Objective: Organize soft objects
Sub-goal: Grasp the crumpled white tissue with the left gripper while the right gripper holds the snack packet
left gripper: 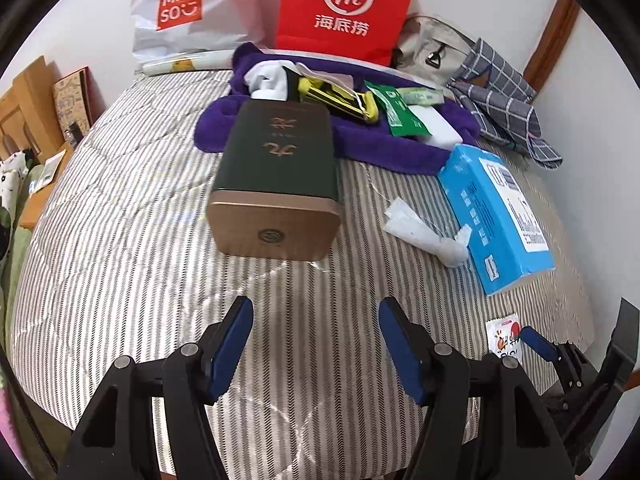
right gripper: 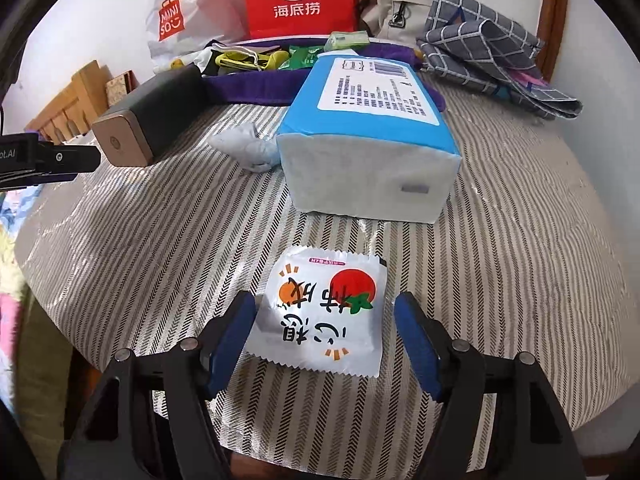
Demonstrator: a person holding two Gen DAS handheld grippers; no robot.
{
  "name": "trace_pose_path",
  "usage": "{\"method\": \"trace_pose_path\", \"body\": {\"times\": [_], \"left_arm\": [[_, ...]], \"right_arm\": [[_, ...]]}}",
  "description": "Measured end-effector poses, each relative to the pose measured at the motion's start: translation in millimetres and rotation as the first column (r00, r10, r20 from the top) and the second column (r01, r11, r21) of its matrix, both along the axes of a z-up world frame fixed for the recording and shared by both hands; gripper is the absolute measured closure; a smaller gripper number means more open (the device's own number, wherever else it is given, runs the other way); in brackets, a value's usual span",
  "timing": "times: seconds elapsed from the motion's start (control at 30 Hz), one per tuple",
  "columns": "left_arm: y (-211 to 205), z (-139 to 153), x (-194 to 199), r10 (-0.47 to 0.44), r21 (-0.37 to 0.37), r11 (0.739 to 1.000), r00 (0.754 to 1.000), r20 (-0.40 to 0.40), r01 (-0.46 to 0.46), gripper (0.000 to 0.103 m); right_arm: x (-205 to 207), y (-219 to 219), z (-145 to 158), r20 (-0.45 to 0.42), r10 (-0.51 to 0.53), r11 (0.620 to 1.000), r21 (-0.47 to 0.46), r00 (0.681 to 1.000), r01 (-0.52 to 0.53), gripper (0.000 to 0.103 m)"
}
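My left gripper (left gripper: pixel 316 320) hangs open over the striped bedspread (left gripper: pixel 120 240), nothing between its fingers. Just ahead of it lies a dark green tin (left gripper: pixel 276 176) with a bronze lid. A crumpled white tissue (left gripper: pixel 424 232) lies to its right against a blue tissue pack (left gripper: pixel 492 216). In the right wrist view my right gripper (right gripper: pixel 324 300) is open, its fingers either side of a white sachet (right gripper: pixel 320 312) printed with a tomato; the sachet lies flat on the bed and the pads stand clear of it. Beyond it lies the blue tissue pack (right gripper: pixel 368 128).
A purple towel (left gripper: pixel 400 152) at the back carries several small packets. A grey checked cloth (left gripper: pixel 500 100) and a beige backpack (left gripper: pixel 432 48) sit at the back right. A red paper bag (left gripper: pixel 344 8) and a white plastic bag (left gripper: pixel 180 12) lean on the wall.
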State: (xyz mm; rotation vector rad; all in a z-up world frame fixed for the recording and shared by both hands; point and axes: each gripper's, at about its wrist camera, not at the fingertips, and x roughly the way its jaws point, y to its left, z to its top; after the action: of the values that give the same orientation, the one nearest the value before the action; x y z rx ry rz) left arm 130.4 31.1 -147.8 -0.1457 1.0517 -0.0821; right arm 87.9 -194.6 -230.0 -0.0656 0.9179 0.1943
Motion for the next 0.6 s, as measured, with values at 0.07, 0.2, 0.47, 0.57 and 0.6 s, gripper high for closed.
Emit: {"method": "trace_pose_path", "body": {"times": [0.07, 0.2, 0.47, 0.57, 0.6], "left_arm": [[-3.9, -1.3, 1.2, -0.008, 0.002, 1.0, 1.0, -0.002, 0.008, 0.04], [-14.5, -4.0, 3.9, -0.031, 0.009, 0.999, 0.999, -0.01, 0.031, 0.04], [-39.3, -6.9, 12.6, -0.075, 0.025, 0.997, 0.997, -0.022, 0.075, 0.04], [-50.0, -10.7, 16.3, -0.09, 0.033, 0.995, 0.995, -0.032, 0.091, 0.04], [-54.1, -12.2, 17.7, -0.097, 0.034, 0.995, 0.995, -0.034, 0.098, 0.04]], "right_arm": [[-0.8, -1.6, 0.5, 0.009, -0.013, 1.0, 0.003, 1.0, 0.012, 0.046], [-2.4, -7.0, 0.7, 0.026, -0.008, 1.0, 0.004, 1.0, 0.008, 0.053], [-5.2, -11.8, 1.1, 0.044, 0.034, 0.999, 0.017, 0.998, -0.034, 0.059], [-6.3, -12.1, 0.9, 0.051, 0.048, 0.999, 0.015, 0.998, -0.049, 0.059], [-6.1, -12.8, 0.9, 0.052, 0.052, 0.998, 0.019, 0.997, -0.053, 0.059]]}}
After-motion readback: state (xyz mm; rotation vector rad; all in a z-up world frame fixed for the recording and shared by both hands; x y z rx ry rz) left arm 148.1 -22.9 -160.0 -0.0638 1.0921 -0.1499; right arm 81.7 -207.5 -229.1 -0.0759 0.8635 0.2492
